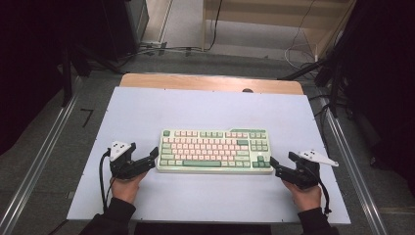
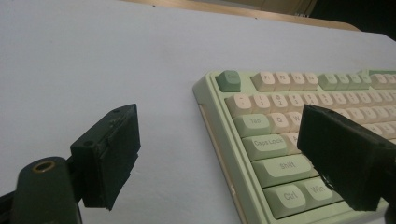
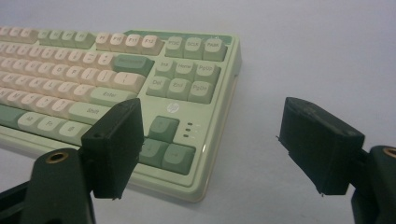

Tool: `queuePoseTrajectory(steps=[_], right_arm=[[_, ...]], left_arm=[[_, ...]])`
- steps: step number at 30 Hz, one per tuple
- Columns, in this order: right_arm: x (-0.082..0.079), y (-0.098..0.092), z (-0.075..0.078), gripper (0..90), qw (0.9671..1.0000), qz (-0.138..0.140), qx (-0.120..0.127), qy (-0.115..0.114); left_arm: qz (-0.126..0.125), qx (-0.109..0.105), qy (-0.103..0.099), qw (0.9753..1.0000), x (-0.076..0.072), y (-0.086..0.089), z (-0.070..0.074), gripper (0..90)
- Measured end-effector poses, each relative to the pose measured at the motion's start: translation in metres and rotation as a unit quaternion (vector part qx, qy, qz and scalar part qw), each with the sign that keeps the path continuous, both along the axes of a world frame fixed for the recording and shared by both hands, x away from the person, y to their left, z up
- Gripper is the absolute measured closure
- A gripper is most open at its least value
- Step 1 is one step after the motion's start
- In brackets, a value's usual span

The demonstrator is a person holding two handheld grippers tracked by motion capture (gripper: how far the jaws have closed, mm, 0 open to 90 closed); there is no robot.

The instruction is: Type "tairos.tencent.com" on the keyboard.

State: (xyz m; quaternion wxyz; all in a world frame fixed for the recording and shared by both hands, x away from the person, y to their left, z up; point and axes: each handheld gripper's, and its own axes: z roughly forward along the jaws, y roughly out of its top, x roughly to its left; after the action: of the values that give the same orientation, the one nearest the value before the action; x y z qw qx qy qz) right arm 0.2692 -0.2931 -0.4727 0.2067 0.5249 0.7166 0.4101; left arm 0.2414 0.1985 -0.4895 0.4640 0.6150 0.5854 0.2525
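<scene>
Lying on the table: a green and cream keyboard [image 1: 215, 151] is seen in the middle of the white table top [image 1: 195, 105], long side toward the person.
Left gripper [image 1: 152, 157]: it is held by the left hand [image 1: 126, 185] at the keyboard's left end; the jaws are spread apart, and nothing is clamped between them.
Left gripper view: one jaw is placed over the bare table, the other over the keys near Caps Lock and Shift, so the left edge of the keyboard [image 2: 261, 154] is found between the two jaws.
Keyboard: it is flat on the table, between the two grippers.
Right gripper [image 1: 273, 165]: it is held by the right hand [image 1: 306, 194] at the keyboard's right end, with the jaws wide apart and empty.
Right gripper view: the near right corner of the keyboard [image 3: 187, 98], with the arrow keys, is seen between the jaws; one jaw is over the keys, the other over the table.
</scene>
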Motion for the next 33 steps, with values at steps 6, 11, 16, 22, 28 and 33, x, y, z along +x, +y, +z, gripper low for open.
queuePoseTrajectory(steps=[6,11,16,22,28,33], right_arm=[[0.0,0.007,0.003,20.0,0.9999,0.011,0.002,-0.005],[0.001,0.016,0.003,20.0,0.9997,0.023,-0.004,-0.006],[0.002,0.025,0.005,20.0,0.9994,0.034,-0.001,-0.005],[0.006,0.037,0.007,18.8,0.9986,0.052,0.0,-0.007],[0.008,0.049,0.01,18.6,0.9978,0.064,0.002,-0.015],[0.011,0.061,0.012,20.7,0.9968,0.077,0.003,-0.019]], left_arm=[[-0.006,-0.001,0.002,1.0,-0.001,-0.002,0.001,13.6],[-0.012,-0.007,0.003,0.9999,-0.002,-0.005,0.003,13.6],[-0.026,-0.007,0.003,0.9996,-0.002,-0.012,0.005,14.3],[-0.044,-0.004,0.004,0.999,0.0,-0.02,0.007,17.9],[-0.059,-0.002,0.005,0.9983,0.004,-0.029,0.011,24.4],[-0.083,0.015,0.016,0.9963,0.012,-0.042,0.013,30.1]])
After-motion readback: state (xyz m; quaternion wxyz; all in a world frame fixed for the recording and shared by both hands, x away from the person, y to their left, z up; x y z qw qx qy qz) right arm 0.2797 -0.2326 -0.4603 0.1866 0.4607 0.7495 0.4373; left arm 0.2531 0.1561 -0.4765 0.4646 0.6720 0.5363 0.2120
